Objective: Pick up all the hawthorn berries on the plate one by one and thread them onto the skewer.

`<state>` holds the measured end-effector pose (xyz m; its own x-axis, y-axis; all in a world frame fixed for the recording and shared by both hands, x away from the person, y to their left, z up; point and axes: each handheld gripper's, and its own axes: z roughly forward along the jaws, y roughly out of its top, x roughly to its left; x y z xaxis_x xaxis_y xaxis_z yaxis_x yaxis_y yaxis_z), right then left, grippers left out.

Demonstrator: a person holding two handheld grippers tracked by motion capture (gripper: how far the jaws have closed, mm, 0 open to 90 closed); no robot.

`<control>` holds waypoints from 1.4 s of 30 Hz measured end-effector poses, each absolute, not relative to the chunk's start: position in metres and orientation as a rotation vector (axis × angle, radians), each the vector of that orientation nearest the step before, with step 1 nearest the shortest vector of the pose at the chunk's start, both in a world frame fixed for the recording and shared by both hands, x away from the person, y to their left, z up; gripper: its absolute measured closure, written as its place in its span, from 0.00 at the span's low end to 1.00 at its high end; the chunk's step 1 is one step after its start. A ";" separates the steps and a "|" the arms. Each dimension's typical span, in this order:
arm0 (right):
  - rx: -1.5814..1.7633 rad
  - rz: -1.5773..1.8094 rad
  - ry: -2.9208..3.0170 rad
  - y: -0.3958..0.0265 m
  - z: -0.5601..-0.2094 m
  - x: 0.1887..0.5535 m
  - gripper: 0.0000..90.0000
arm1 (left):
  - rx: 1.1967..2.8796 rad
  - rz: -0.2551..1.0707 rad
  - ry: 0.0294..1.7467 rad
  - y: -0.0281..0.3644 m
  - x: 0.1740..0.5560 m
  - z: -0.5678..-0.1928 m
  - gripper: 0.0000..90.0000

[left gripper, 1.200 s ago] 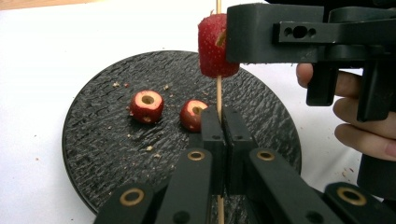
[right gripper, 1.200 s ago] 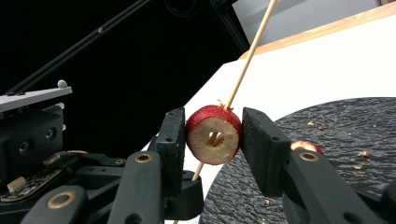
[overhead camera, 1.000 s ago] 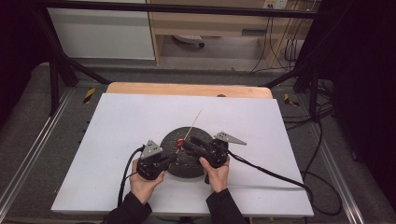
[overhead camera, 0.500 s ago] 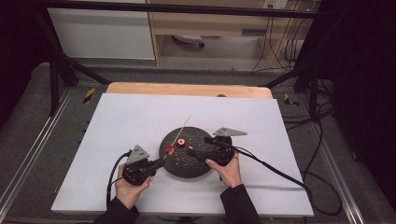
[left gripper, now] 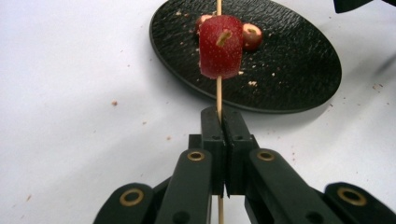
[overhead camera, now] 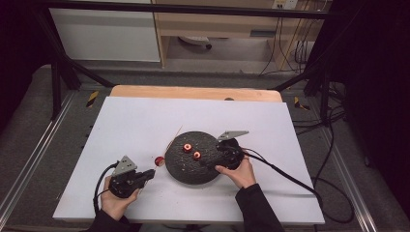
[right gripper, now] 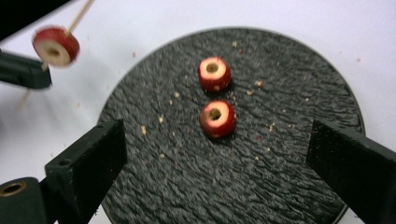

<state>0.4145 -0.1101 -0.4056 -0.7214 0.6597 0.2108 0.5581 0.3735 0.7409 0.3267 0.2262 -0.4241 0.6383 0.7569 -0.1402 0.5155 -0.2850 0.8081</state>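
My left gripper (overhead camera: 152,173) sits left of the black plate (overhead camera: 193,171), shut on a thin wooden skewer (left gripper: 219,95). A red fruit piece (left gripper: 220,45) is threaded on the skewer (overhead camera: 172,141) just beyond the jaws, and it hangs over the white table by the plate's left rim (overhead camera: 158,161). Two more red cored pieces (right gripper: 214,73) (right gripper: 217,118) lie on the plate (right gripper: 280,177). My right gripper (right gripper: 218,145) is over the plate's right side (overhead camera: 212,160). Its jaws have just been opening and now stand open, with nothing gripped and the two pieces ahead of them.
The plate rests on a white tabletop (overhead camera: 130,125) with a wooden strip (overhead camera: 193,92) along its far edge. Crumbs dot the plate and table. Cables (overhead camera: 290,174) trail from both grippers. Black frame legs and shelving stand beyond the table.
My left gripper has drawn away to the left and nearer the table's front edge, carrying the skewer with one fruit piece. The right gripper has shifted slightly right and its jaws have spread.
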 end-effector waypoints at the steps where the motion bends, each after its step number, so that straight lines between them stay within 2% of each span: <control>1: 1.112 1.242 2.522 -0.108 -0.405 0.415 0.07 | 1.961 0.340 1.000 0.227 0.326 -0.424 0.98; 10: 1.042 1.038 2.633 -0.090 -0.398 0.435 0.15 | 1.978 0.329 0.973 0.238 0.321 -0.427 0.98; 17: 1.042 0.924 2.719 -0.077 -0.396 0.451 0.27 | 1.981 0.319 0.972 0.241 0.322 -0.429 0.98; 24: 1.020 0.847 2.791 -0.061 -0.399 0.461 0.35 | 1.978 0.316 0.982 0.241 0.322 -0.431 0.98; 28: 1.022 0.781 2.833 -0.051 -0.405 0.468 0.45 | 1.983 0.315 0.980 0.241 0.322 -0.431 0.98; 34: 1.040 0.759 2.863 -0.048 -0.407 0.472 0.56 | 1.985 0.315 0.980 0.240 0.322 -0.431 0.98; 42: 1.051 0.733 2.894 -0.048 -0.409 0.475 0.65 | 1.987 0.314 0.975 0.239 0.322 -0.431 0.98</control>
<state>0.4748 -0.0477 -0.4091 -0.7792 0.6017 0.1755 0.6127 0.6721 0.4158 0.3217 0.2394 -0.4310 0.6603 0.7375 -0.1416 0.5166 -0.3092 0.7985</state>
